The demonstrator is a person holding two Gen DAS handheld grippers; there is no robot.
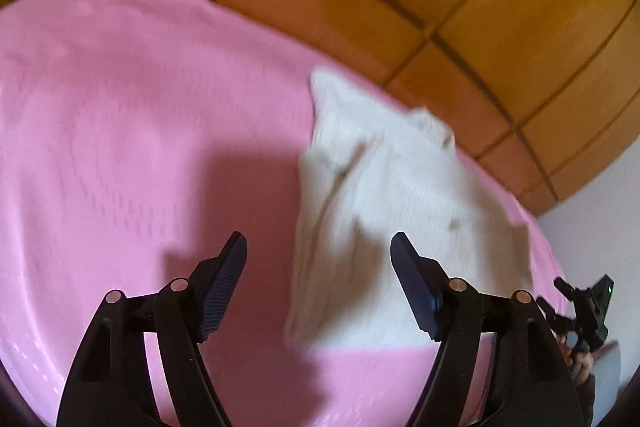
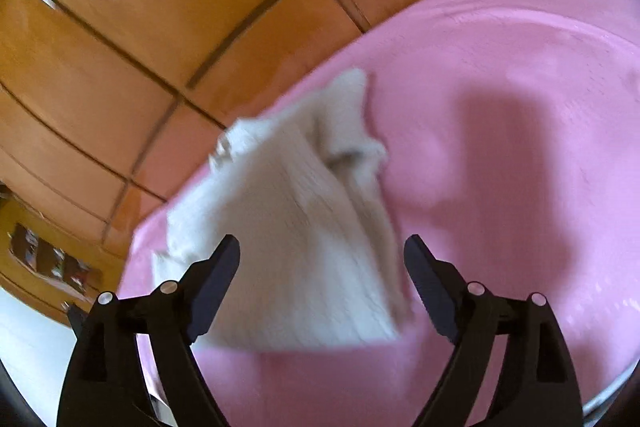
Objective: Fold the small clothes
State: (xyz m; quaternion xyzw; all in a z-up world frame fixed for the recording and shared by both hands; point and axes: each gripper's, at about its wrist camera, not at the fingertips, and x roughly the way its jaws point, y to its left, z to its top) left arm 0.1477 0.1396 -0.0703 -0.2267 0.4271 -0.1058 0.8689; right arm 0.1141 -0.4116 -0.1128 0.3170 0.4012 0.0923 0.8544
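Now both the left gripper and right gripper are wide open, holding nothing. The cream knit garment lies folded on the pink bed. Next, probably 1 more fold, gripping an edge.

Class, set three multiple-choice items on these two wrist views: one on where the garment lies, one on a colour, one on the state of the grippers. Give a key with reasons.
1. Where does the white garment lie?
A. on the pink cover
B. on the tiled floor
C. between the left gripper's pads

2. What colour is the floor?
A. grey
B. orange-brown
C. green

3. How do the left gripper and right gripper stand?
A. both shut on the garment
B. one open, one shut
C. both open, holding nothing

Key: 1 A, pink fabric shows around the garment; 2 B, orange-brown tiles with dark joints run beyond the cover; 3 C, each view shows its pads spread apart and off the cloth.
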